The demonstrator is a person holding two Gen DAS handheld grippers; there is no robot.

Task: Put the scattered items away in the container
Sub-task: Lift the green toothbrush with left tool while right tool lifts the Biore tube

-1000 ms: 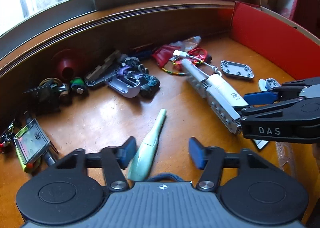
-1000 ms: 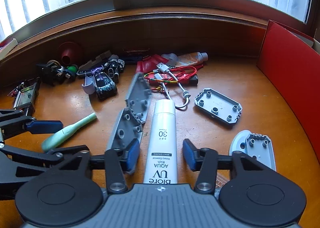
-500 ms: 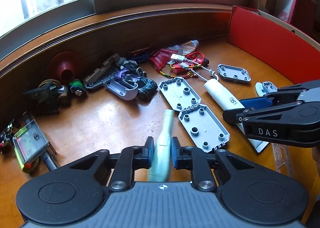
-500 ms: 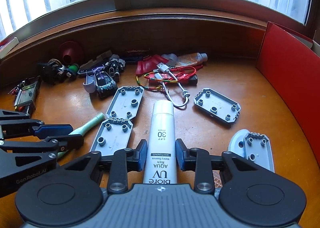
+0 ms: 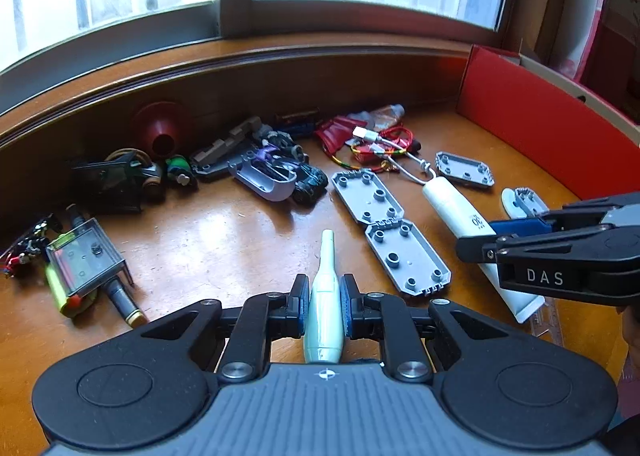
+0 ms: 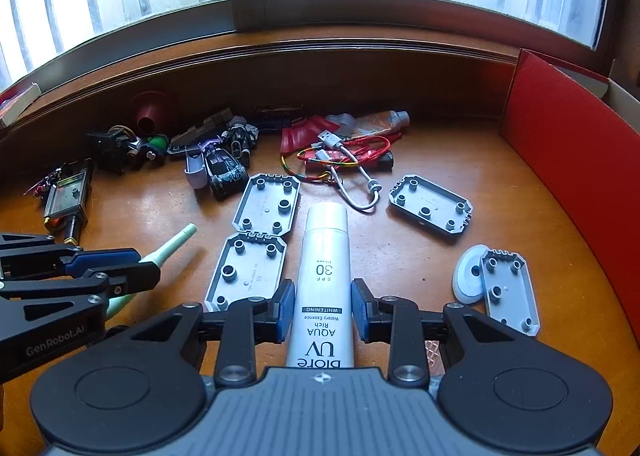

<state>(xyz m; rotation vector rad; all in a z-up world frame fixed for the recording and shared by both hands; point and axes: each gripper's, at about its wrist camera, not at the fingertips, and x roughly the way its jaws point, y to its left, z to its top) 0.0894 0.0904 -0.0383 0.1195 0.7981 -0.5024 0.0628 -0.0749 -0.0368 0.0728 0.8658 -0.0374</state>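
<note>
The mint green applicator (image 5: 325, 298) is pinched in the left tool (image 5: 325, 306), long axis pointing straight ahead off the fingers, and the white sunscreen tube (image 6: 325, 284) is clamped the same way in the right tool (image 6: 323, 310). The red container (image 5: 552, 128) is off to the right across the surface (image 5: 208, 240), so the right hand looks nearer.

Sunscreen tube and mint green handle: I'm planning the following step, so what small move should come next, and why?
Probably lift both and carry them right toward the red box. The left gripper is shut on the mint green handle, the right gripper on the sunscreen tube, and both items look low over the table.
</note>
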